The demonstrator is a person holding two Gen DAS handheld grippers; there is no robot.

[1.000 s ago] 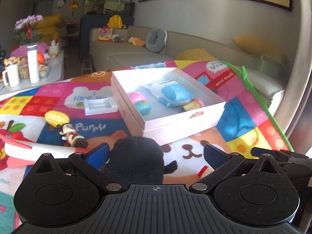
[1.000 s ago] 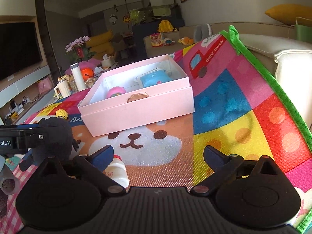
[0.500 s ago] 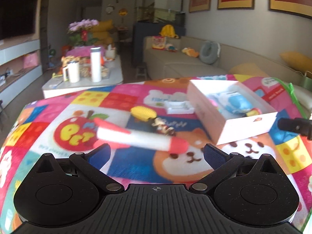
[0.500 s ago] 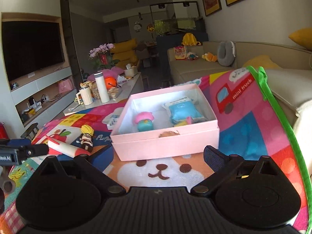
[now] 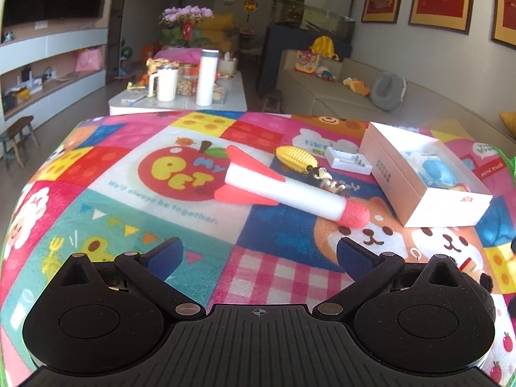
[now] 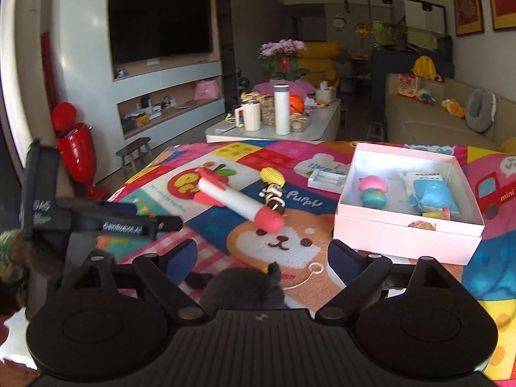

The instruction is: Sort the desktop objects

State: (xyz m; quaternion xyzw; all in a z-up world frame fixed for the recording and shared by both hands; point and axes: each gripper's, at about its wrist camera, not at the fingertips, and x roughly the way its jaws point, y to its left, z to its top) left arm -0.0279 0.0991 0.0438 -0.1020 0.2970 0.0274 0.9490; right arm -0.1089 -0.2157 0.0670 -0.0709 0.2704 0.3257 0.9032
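A black plush toy (image 6: 245,285) lies on the colourful mat between the fingers of my right gripper (image 6: 262,259). Those jaws are closing, but neither pad touches the plush. My left gripper (image 5: 259,256) stands open and empty over the mat, facing a white and red foam rocket (image 5: 283,190). The plush (image 5: 483,285) shows at its lower right, mostly hidden behind the gripper body. The pink box (image 6: 409,237) at the right holds a pink-capped mushroom toy (image 6: 374,190) and a blue packet (image 6: 432,193). The left gripper's body (image 6: 106,222) shows at the left of the right wrist view.
Beyond the rocket (image 6: 238,203) lie a yellow corn toy (image 5: 295,158), a small figurine (image 5: 329,183) and a white battery case (image 5: 348,161). A sleeve (image 6: 16,254) shows at the left edge. Behind the mat are a coffee table with bottles (image 6: 282,113) and a sofa.
The plush sat between the left gripper's fingers a second ago. That gripper has swung left, away from it. The right gripper rose and turned left, and the plush now lies between its fingers.
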